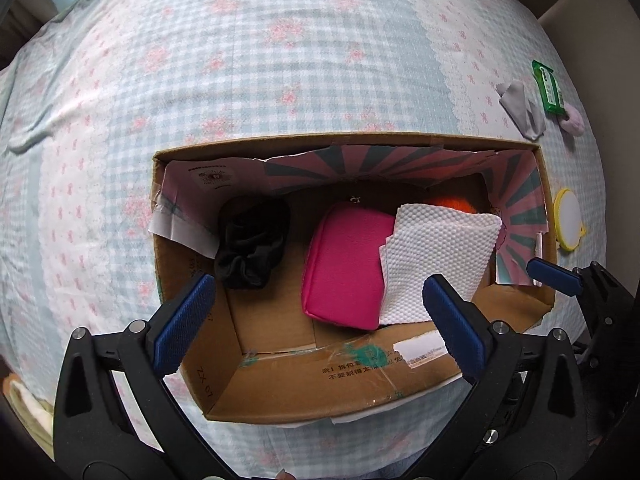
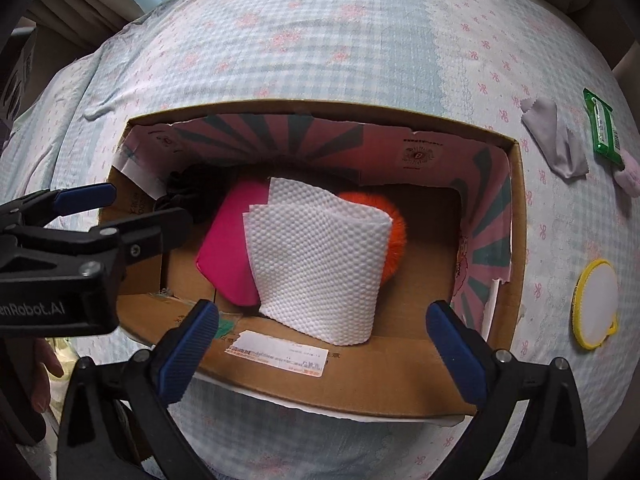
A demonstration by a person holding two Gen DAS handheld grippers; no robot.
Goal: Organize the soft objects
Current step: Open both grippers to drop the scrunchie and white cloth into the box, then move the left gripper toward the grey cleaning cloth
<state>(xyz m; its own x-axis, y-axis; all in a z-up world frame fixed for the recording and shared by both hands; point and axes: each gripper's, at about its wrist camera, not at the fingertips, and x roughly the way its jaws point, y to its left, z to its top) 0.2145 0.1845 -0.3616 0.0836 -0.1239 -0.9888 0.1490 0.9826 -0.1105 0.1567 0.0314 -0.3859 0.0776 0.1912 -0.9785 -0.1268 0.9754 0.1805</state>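
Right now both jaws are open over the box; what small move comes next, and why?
Probably swing the right gripper right toward the grey cloth. It lies outside the cardboard box on the bedspread, while the paper towel, pink pouch and black scrunchie are already inside.

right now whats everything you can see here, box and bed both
cardboard box: 1, brown with pink-and-teal printed lining, on the bed, open top
paper towel: 1, white, folded, in the box, lying over the pouch and the fuzzy ball
pouch: 1, hot pink, in the box, middle
scrunchie: 1, black, in the box, left end
fuzzy ball: 1, orange, in the box, mostly hidden behind the towel
grey cloth: 1, grey, on the bed right of the box
green packet: 1, green, beside the cloth
pink fluffy item: 1, pale pink, by the packet, partly out of view
round pad: 1, white with yellow rim, on the bed by the box's right wall
bedsheet: 1, blue-white check with pink flowers
left gripper: 1, black with blue pads, open, above the box
right gripper: 1, same, open, empty
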